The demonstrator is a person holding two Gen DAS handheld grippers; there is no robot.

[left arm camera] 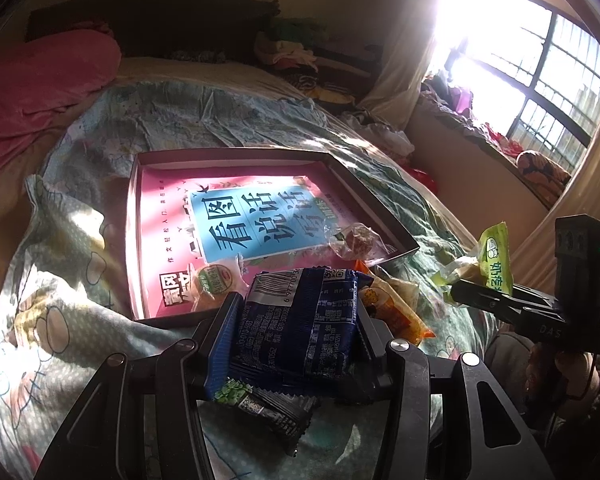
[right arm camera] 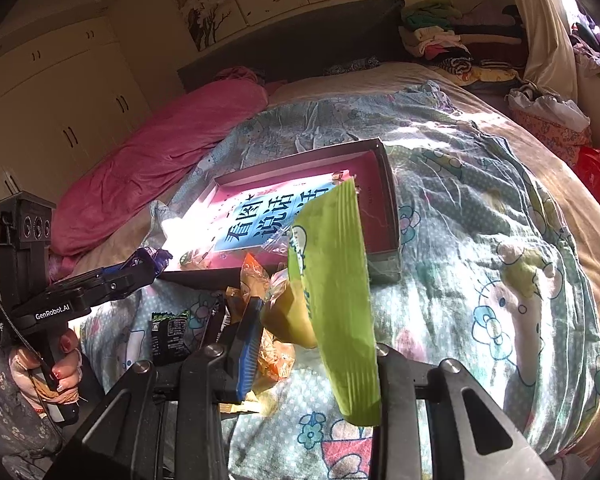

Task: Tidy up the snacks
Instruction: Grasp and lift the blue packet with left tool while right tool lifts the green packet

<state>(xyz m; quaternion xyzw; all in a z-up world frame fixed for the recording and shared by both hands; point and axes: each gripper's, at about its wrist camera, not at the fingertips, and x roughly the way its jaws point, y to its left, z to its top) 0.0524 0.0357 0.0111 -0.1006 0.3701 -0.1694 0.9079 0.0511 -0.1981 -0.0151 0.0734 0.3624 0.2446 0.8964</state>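
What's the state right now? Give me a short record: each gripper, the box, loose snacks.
left gripper: shut on blue snack packet
right gripper: shut on green snack packet
box: open on the bed, pink book inside
in box: clear-wrapped snack, green-labelled pastry
loose on quilt: orange snack packets, dark snack packet

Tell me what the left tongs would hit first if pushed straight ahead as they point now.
Probably the near wall of the shallow box, just beyond the blue packet that the left tongs grip; depth is unclear, so the bedspread might come first.
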